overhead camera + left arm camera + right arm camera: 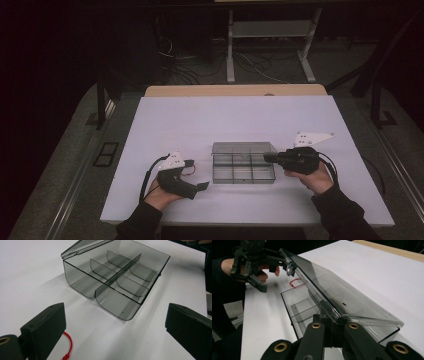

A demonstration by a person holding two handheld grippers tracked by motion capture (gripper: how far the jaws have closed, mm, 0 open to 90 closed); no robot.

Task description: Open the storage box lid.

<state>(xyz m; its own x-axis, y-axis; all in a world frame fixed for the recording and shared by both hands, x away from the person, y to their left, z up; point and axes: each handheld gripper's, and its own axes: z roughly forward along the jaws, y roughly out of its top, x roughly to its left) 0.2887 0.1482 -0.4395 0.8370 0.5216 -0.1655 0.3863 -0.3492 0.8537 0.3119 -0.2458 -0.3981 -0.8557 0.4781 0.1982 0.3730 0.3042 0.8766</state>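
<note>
A smoky clear plastic box [243, 169] with several compartments sits mid-table. Its hinged lid [342, 297] is raised at a slant over the tray [299, 305]. My right gripper [334, 326] is shut on the lid's edge at the box's right side [268, 158]. My left gripper [196, 174] rests to the left of the box, open, jaws wide apart with nothing between them. In the left gripper view the box [117, 277] lies just beyond the open gripper [113, 322], and the lid [82, 247] shows lifted at the far left. From the right gripper view, the left gripper [270, 273] stands apart from the box.
The white table top [175, 125] has a wooden strip [235, 90] along its far edge. A thin red cord [68, 345] lies on the table by the left gripper. Beyond the table are a dark floor, cables and a desk frame [270, 45].
</note>
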